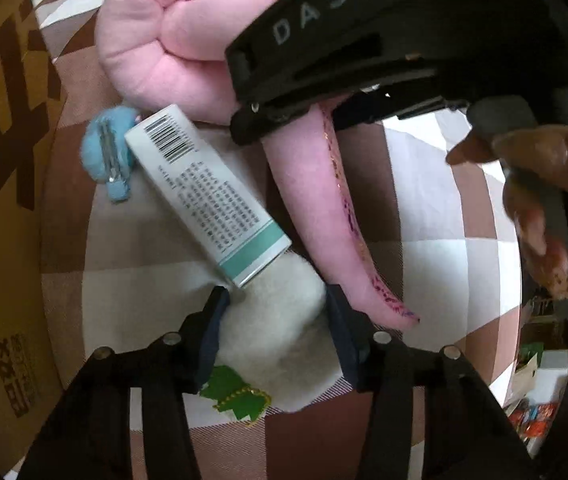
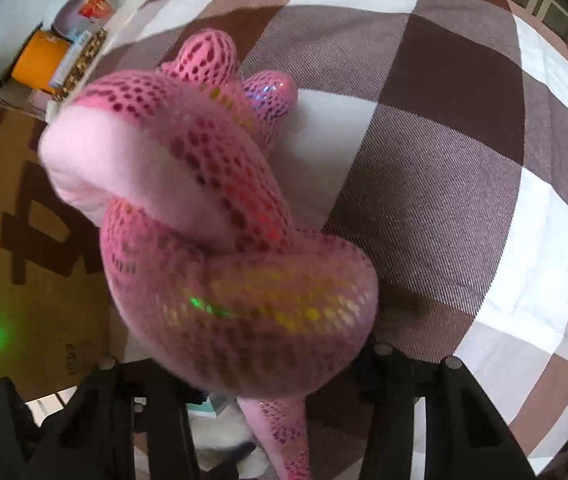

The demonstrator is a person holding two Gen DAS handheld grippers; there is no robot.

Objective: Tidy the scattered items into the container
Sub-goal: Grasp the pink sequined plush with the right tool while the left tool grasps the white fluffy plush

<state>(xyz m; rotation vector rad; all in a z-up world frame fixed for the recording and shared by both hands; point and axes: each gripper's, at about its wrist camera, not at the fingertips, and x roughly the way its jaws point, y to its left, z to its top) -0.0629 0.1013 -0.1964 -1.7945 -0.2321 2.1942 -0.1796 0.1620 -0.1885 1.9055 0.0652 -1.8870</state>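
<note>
Here, the left claw (image 1: 276, 304) was clamped on a white fluffy item (image 1: 280, 356) w/ a green tag, both pads pressed into its sides, resting on the checkered bed cover (image 1: 423, 216). A white tube (image 1: 204, 192) lay diag. just ahead of the claw, its lower end touching the fluff, long axis running up-left toward the cardboard box (image 1: 0, 200). A blue hair clip (image 1: 110, 156) sat against the tube's upper end, on the box side.

The right claw (image 2: 252, 384) gripped a pink plush snake (image 2: 220, 232); fingertips were hidden behind the coils, but the left wrist view showed it closed on the body, tail hanging down beside the left claw.

Judgement: the box was the container. It lay to the left of both claws; its rim wasn't visible, so entry height couldn't be told. Left claw was nearer the tube and clip, but occupied. Open room was to the right over bare cover; left path crowded by tube, clip, dangling tail – risk of snagging
</note>
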